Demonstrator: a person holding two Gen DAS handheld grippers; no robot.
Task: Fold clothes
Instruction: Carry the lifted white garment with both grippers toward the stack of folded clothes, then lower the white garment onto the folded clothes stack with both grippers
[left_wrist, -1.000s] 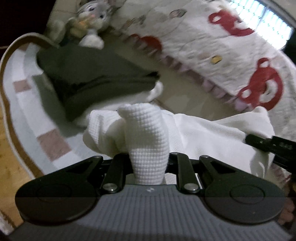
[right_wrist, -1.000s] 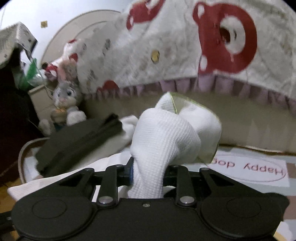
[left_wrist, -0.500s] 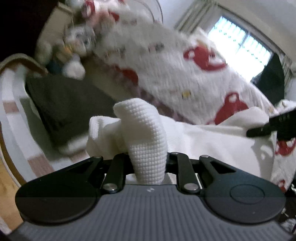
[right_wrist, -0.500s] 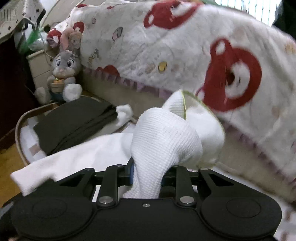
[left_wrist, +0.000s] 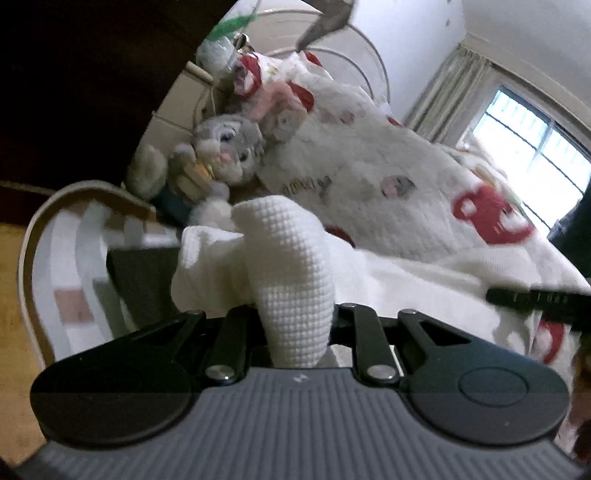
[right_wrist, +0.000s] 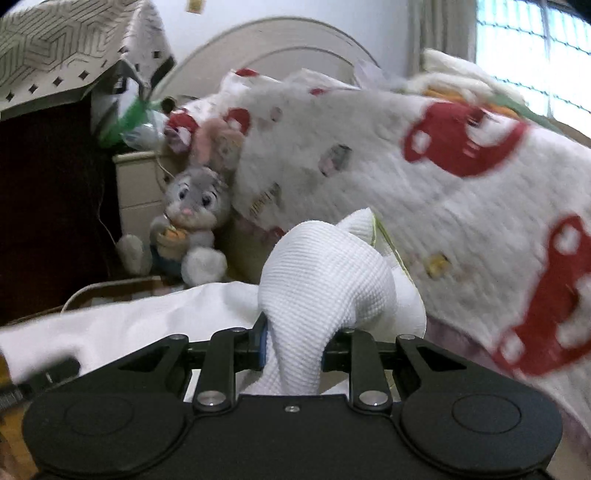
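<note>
1. Left gripper (left_wrist: 295, 325): jaws closed on a bunched corner of the white waffle-knit garment (left_wrist: 291, 266).
2. Right gripper (right_wrist: 293, 350): jaws likewise pinched on another bunch of the same garment — cloth spans between the two, held up off the rug (left_wrist: 66, 258).
3. A dark folded garment (left_wrist: 144, 284) lies on the rug below the plush rabbit (left_wrist: 218, 155).
4. Judgement: one piece is folded; the white one is in hand, creases not visible — stage cannot be told.

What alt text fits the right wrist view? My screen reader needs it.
The right gripper is shut on a bunched white garment. Behind sit a grey toy rabbit and a white blanket with red prints.
</note>
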